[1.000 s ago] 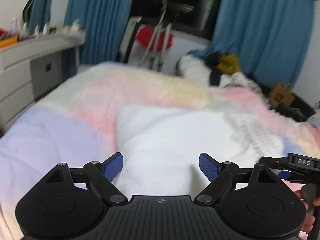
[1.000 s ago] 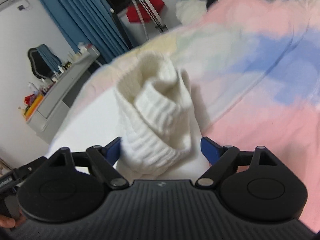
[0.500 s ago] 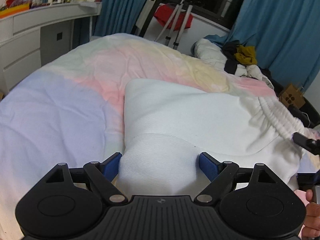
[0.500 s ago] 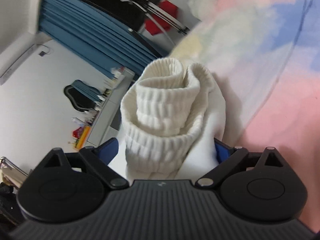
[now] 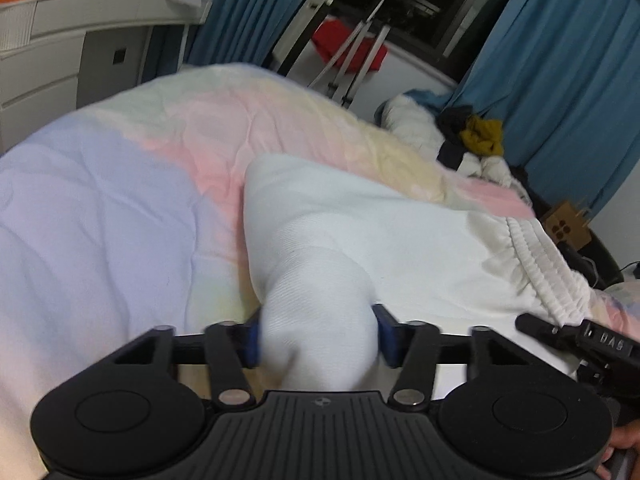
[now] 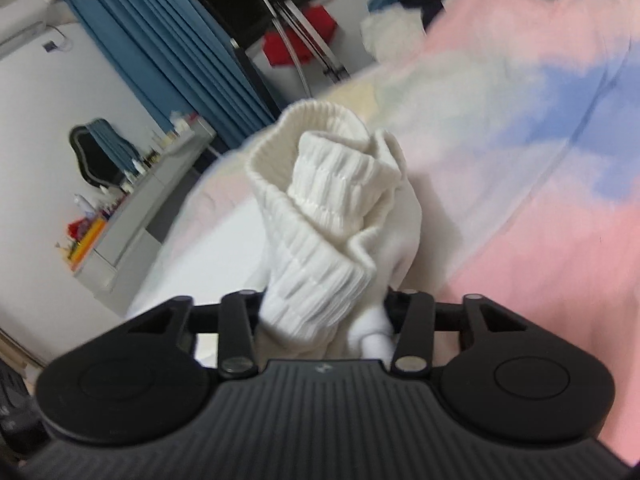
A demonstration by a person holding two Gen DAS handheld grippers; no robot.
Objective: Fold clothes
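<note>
A white garment (image 5: 360,232) with a ribbed elastic band (image 5: 536,256) lies on the pastel bedspread (image 5: 100,208). My left gripper (image 5: 318,338) is shut on a bunched fold of its smooth fabric at one end. My right gripper (image 6: 324,312) is shut on the bunched ribbed band (image 6: 320,216) at the other end, which stands up between the fingers. The tip of the right gripper shows at the right edge of the left wrist view (image 5: 568,332).
A grey dresser (image 5: 60,40) with small items stands left of the bed. Blue curtains (image 5: 560,60), a metal rack with a red cloth (image 5: 352,48) and a pile of clothes (image 5: 460,136) lie beyond the bed. A cardboard box (image 5: 568,228) sits at right.
Both grippers have closed: one second ago they were open around the white fabric, now each pinches a bunch of it. The fabric has gathered up between the fingers.
</note>
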